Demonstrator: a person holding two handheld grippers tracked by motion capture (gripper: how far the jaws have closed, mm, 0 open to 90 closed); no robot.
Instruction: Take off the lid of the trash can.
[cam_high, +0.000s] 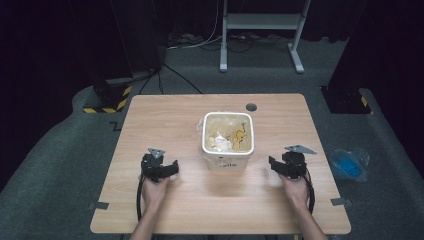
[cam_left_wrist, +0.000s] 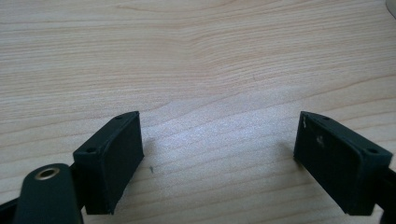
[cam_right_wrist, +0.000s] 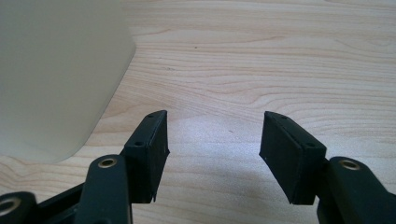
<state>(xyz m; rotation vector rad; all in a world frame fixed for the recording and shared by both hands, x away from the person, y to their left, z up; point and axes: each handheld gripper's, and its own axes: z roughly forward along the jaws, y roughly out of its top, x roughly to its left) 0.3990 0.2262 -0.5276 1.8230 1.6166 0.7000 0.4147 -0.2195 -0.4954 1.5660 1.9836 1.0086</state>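
A white square bin (cam_high: 228, 140) lined with a plastic bag stands in the middle of the wooden table (cam_high: 165, 115); crumpled paper and yellowish scraps lie inside it. My left gripper (cam_high: 170, 169) rests low over the table to the bin's left, and in its own view the left gripper (cam_left_wrist: 218, 158) is open wide over bare wood. To the right of the bin, my right gripper (cam_high: 271, 163) points toward it. The right gripper (cam_right_wrist: 214, 149) is open with nothing between its jaws, and the bin's white wall (cam_right_wrist: 56, 74) stands close at its left.
A round dark grommet (cam_high: 251, 107) sits near the table's far edge. On the floor to the right lies a clear bag with something blue (cam_high: 348, 163). A white desk frame (cam_high: 262, 30) stands beyond the table, and dark stands with yellow-black tape (cam_high: 107, 97) at the left.
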